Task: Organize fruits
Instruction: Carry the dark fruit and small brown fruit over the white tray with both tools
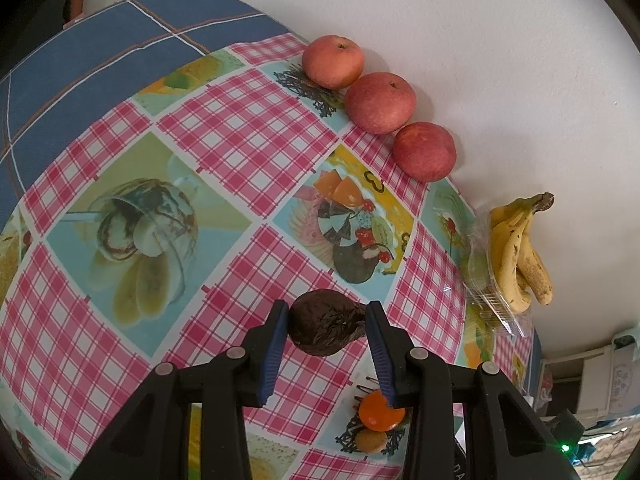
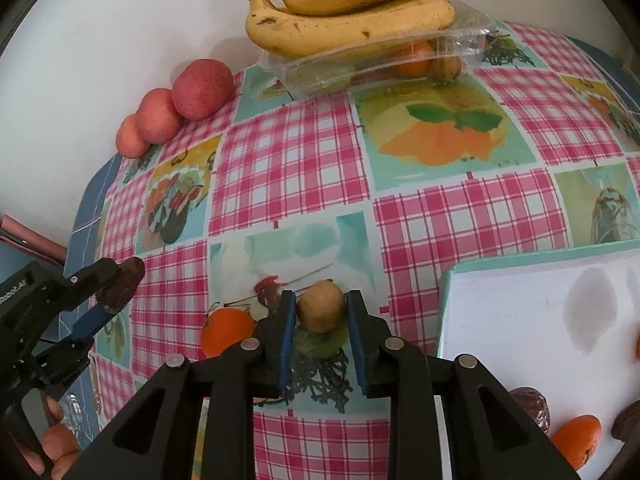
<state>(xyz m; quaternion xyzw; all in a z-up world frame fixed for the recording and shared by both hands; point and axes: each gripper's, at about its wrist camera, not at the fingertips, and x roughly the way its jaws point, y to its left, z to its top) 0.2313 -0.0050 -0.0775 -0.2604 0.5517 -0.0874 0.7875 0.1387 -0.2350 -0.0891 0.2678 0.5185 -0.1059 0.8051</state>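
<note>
Two fruits are in hand at once, one per gripper. The left gripper point(image 1: 326, 322) has its fingers clenched on a dark wrinkled fruit point(image 1: 322, 322), pinched at the sides and, as the right wrist view shows, carried clear of the surface point(image 1: 240, 144). The right gripper point(image 2: 320, 312) is clenched on a small brown kiwi point(image 2: 320, 307), grasped across its middle so it cannot roll out; whether it is lifted or just touching the cloth I cannot tell.

Three apples point(image 1: 380, 102) sit in a tidy row against the far wall, touching one another, which looks like sorting by kind already done. Near them to the right, a bunch of bananas point(image 2: 352, 4) rests on top of a clear plastic box point(image 2: 460, 46), apparently parked there as a group. An orange point(image 2: 224, 332) lies loose just left of the kiwi, not yet dealt with.

At the near right stands a white tray point(image 2: 520, 320) with a teal rim, holding another orange point(image 2: 576, 440) and a dark fruit point(image 2: 530, 404). My guess is both held fruits are bound for it.
</note>
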